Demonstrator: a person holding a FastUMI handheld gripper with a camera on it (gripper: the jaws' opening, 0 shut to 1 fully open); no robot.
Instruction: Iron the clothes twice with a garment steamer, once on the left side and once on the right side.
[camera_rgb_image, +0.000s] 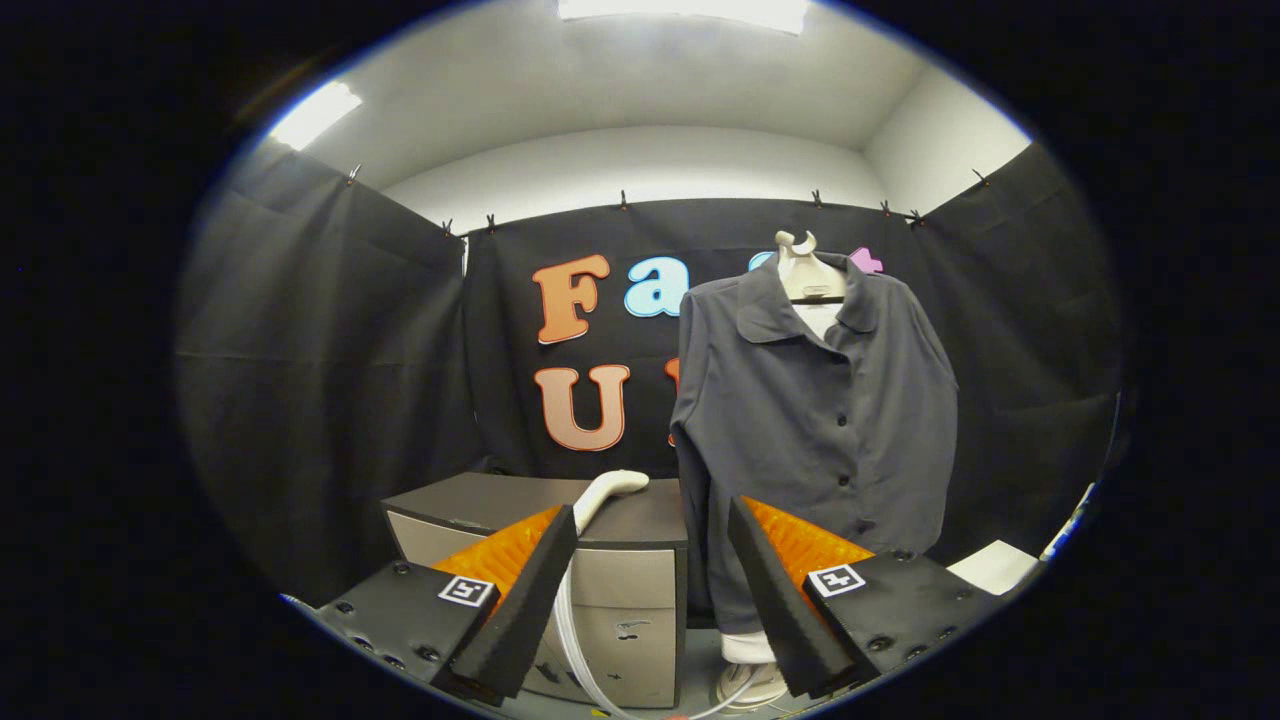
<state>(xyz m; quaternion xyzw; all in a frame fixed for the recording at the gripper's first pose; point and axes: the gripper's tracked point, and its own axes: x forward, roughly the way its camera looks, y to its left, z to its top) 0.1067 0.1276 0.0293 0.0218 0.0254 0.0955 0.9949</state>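
Note:
A dark grey button-up shirt (815, 420) hangs on a white mannequin stand (803, 265), beyond my right finger. The white garment steamer head (606, 494) lies on top of a grey box (600, 580), just ahead of my left finger, and its white hose (570, 640) drops down the box's front. My gripper (650, 540) is open, with nothing between its fingers. The fingers stand short of both the steamer and the shirt. The stand's white base (750, 675) shows on the floor under the shirt.
The grey box stands left of the mannequin stand, close against it. A white cable runs along the floor near the stand's base. A pale sheet (995, 565) lies to the right behind my right finger. Black cloth walls close in on all sides.

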